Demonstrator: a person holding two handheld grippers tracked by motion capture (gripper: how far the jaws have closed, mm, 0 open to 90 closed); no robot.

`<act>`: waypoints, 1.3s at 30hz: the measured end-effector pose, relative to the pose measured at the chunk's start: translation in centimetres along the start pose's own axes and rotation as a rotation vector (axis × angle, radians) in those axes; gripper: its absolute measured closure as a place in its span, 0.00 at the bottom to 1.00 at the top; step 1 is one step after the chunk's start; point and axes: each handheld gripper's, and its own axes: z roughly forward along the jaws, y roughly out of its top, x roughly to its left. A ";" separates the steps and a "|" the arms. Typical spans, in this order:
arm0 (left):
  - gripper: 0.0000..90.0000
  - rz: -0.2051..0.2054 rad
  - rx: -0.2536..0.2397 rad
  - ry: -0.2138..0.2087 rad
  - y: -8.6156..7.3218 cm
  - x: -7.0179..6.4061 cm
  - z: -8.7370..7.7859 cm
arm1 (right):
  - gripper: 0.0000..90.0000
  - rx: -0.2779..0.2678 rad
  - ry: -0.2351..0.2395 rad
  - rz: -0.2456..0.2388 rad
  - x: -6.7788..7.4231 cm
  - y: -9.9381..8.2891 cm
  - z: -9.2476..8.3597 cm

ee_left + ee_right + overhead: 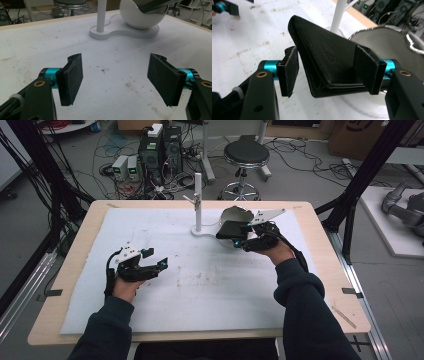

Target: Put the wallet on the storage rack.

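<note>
Now my right gripper [327, 72] stands spread around the black wallet [324, 60], pads loose, at the white bowl [392, 42] rim; it may slide off onto the table, I judge

Even, soft overhead light — faint shadows, glare on the bowl's rim [412, 41], high view slightly soft.

White post [198, 202] + bowl [235, 215] block mat's far mid; near side open.
</note>
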 end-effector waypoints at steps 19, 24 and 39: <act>0.32 0.000 -0.001 -0.001 0.0 0.0 -0.1 | 0.52 0.032 -0.033 0.061 -0.1 -0.2 0.7; 0.32 0.002 0.001 -0.002 0.0 0.0 -0.1 | 0.52 -0.019 -0.041 0.066 0.0 -1.0 0.8; 0.31 -0.013 -0.005 0.004 0.0 0.2 -0.2 | 0.27 -0.093 -0.167 0.096 -0.1 -1.8 -3.2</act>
